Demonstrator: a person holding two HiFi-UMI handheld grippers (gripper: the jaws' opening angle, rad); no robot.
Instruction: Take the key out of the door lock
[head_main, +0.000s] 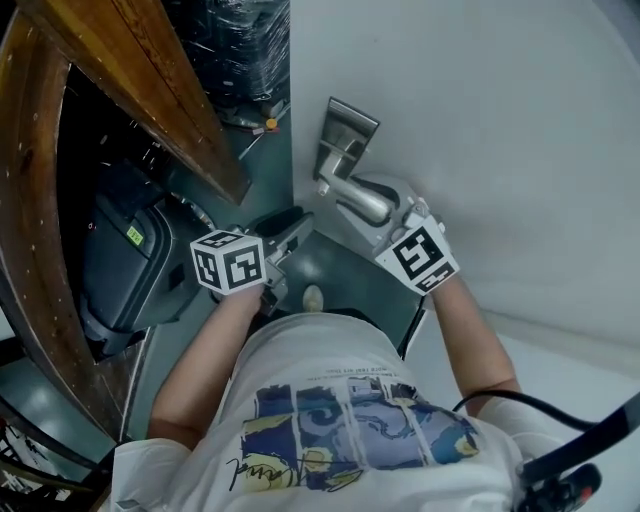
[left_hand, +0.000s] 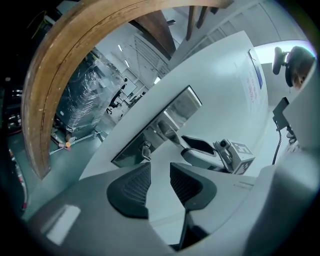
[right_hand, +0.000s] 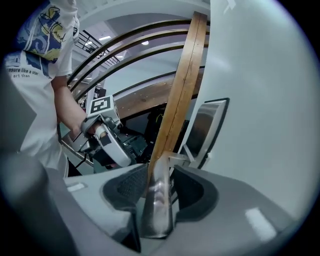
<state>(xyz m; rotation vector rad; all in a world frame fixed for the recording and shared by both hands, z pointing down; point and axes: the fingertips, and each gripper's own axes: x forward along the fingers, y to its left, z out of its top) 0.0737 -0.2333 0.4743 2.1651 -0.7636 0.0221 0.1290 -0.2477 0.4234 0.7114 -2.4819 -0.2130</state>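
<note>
In the left gripper view a small metal key (left_hand: 145, 149) sticks out of the steel lock plate (left_hand: 165, 122) on the white door (left_hand: 220, 85), below the lever handle (left_hand: 172, 134). My left gripper (left_hand: 159, 175) is open and empty, pointing at the plate a short way off from the key. My right gripper (right_hand: 160, 180) is open, its jaws straddling the shiny lever handle (right_hand: 157, 205), which fills most of the gap. In the head view the left gripper (head_main: 290, 232) hangs left of the lever handle (head_main: 362, 200), and the right gripper (head_main: 395, 218) is at the lever's end.
A curved wooden frame (head_main: 150, 90) stands left of the door. A dark machine (head_main: 130, 260) sits on the floor beyond it. A plastic-wrapped pallet (head_main: 240, 40) stands further back. My torso in a printed white shirt (head_main: 340, 420) is close behind both grippers.
</note>
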